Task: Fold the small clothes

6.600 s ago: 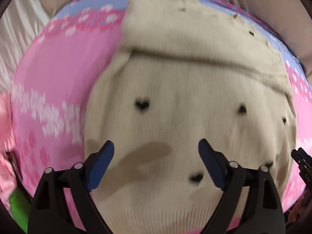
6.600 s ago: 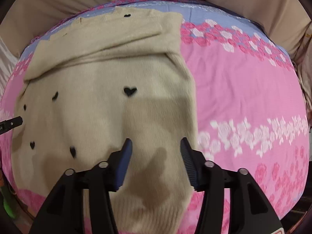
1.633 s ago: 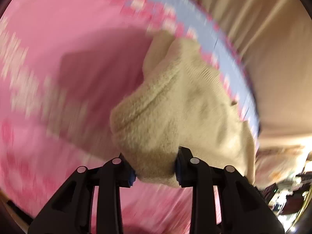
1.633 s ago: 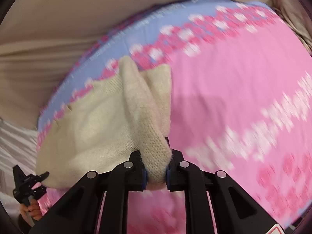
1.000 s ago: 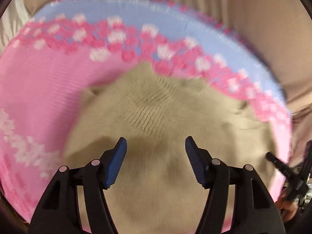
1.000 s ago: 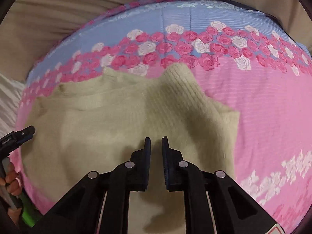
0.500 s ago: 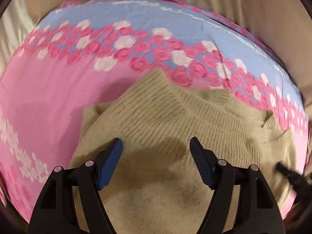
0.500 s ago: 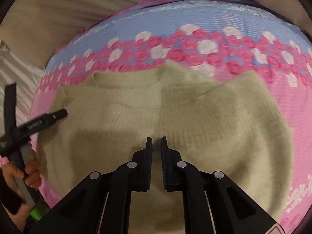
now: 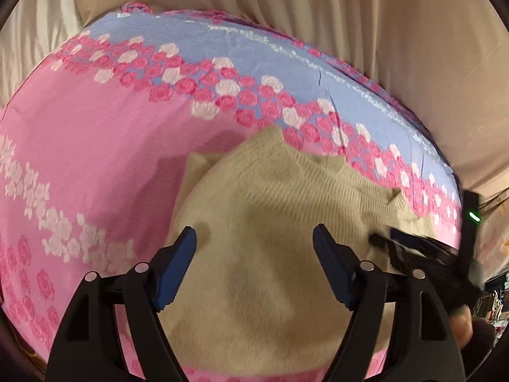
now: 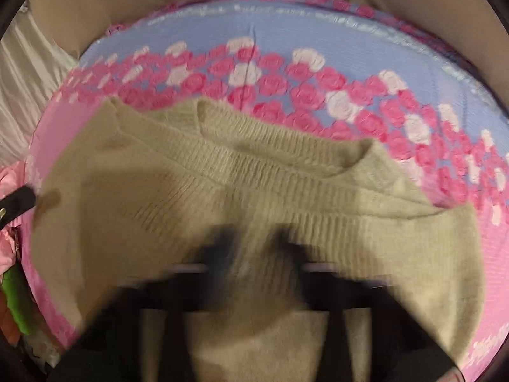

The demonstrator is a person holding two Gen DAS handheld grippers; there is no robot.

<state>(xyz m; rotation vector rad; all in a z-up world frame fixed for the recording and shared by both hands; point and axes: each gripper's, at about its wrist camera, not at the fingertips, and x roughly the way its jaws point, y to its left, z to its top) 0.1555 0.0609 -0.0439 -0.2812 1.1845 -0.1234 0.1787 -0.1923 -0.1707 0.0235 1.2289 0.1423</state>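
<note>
A beige knit sweater (image 9: 270, 222) lies folded on a pink and blue floral sheet (image 9: 95, 127), its ribbed edge toward the far side. It also shows in the right wrist view (image 10: 254, 191). My left gripper (image 9: 254, 254) is open and empty, hovering over the sweater's near half. My right gripper (image 10: 254, 248) is motion-blurred over the sweater; its fingers stand apart with cloth showing between them. The right gripper also shows in the left wrist view (image 9: 413, 248) at the sweater's right edge.
Beige curtains (image 9: 350, 31) hang behind the sheet's far edge. Pink and green clothes (image 10: 12, 286) lie at the left edge of the right wrist view. Bare sheet (image 10: 381, 95) lies beyond the sweater.
Both grippers let go of the folded sweater, which now lies flat. The right gripper's fingers, shut half a second ago, have spread apart. The left gripper stays open.
</note>
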